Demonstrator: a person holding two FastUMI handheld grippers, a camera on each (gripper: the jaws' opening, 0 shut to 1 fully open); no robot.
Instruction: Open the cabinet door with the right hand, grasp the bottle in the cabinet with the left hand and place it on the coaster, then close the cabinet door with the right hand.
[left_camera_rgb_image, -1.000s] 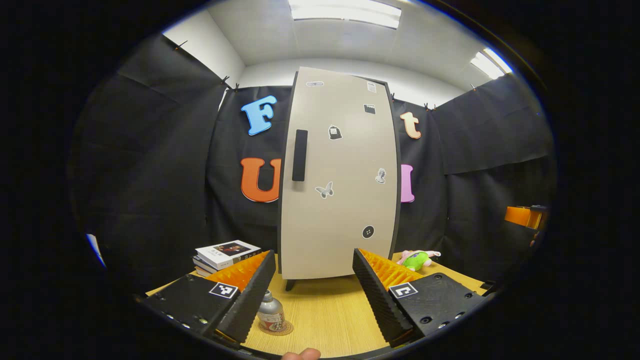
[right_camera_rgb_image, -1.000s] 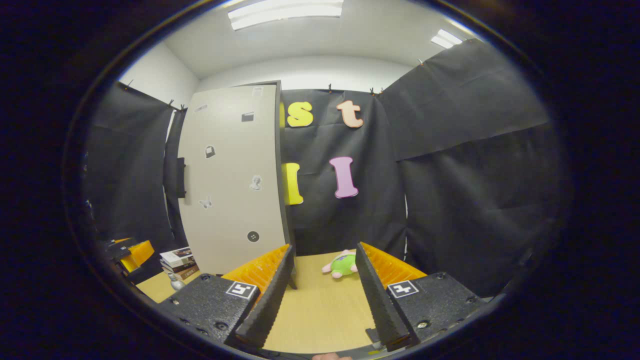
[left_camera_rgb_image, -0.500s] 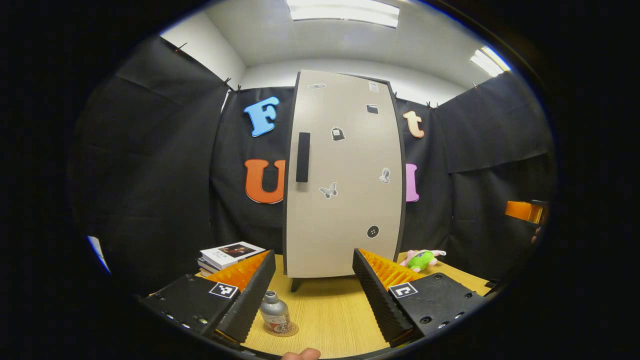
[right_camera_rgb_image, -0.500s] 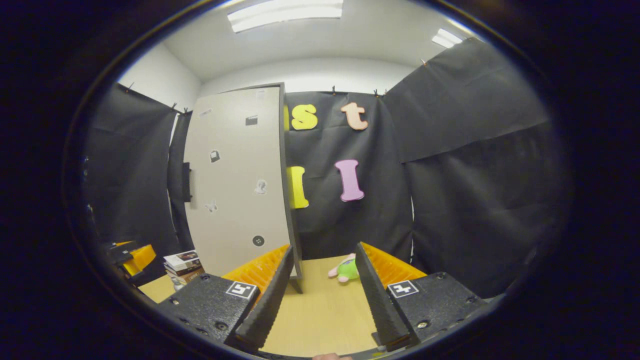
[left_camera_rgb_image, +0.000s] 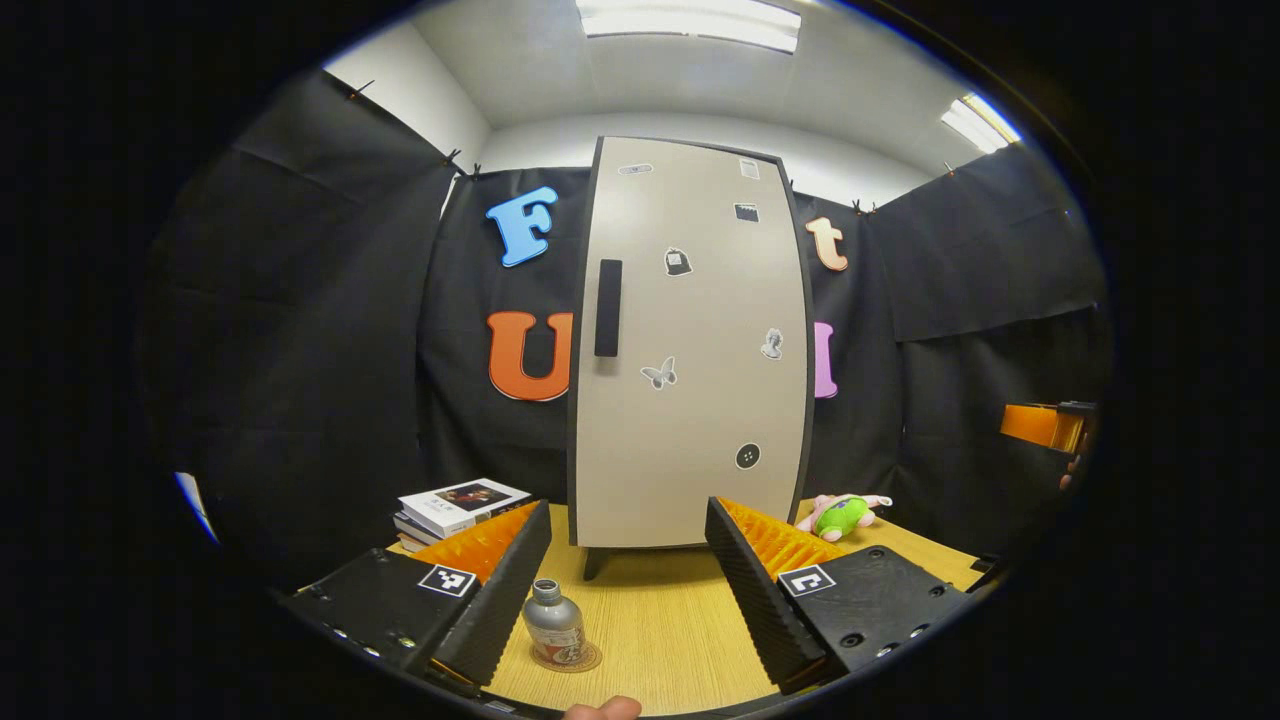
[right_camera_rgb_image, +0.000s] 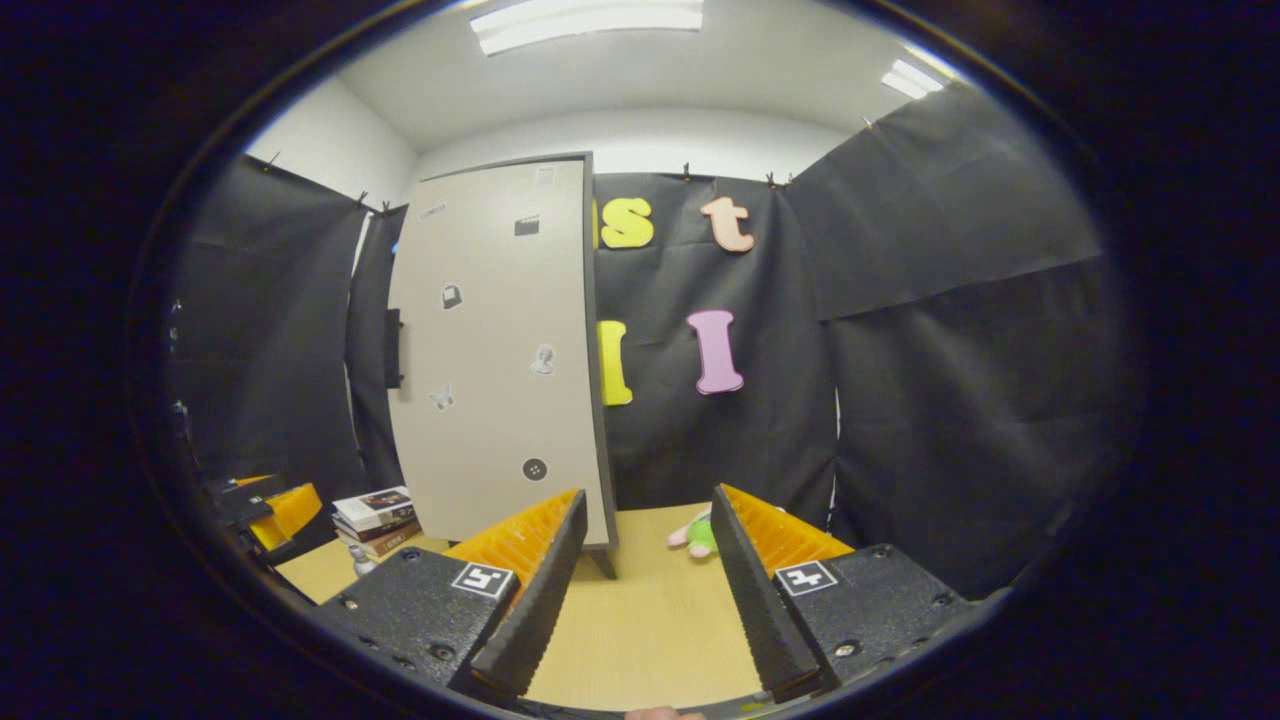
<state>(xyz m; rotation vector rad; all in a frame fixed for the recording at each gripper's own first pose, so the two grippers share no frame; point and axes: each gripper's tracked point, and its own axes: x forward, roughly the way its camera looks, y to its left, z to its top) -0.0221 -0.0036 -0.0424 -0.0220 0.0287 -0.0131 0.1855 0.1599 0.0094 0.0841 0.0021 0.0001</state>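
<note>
While both my left hand-held gripper (left_camera_rgb_image: 628, 575) and right hand-held gripper (right_camera_rgb_image: 640, 570) gape empty, the small silver metal bottle (left_camera_rgb_image: 556, 625), probably light, rigid and slick, stands on its round coaster (left_camera_rgb_image: 585, 660), best pinched mid-body.

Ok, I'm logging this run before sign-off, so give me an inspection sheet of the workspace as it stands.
Surface: wooden table, bare in front of the cabinet.
Job's things: cabinet door looks shut, handle at its left edge; bottle stands upright on the coaster.
Clutter: stack of books left of the cabinet; green plush toy to its right.
Grippers: left gripper open, holding nothing, bottle beside its left finger; right gripper open, holding nothing, above the table.
Cables: nothing seen.
Surroundings: black cloth walls, ceiling lights on; a fingertip at the bottom edge.
</note>
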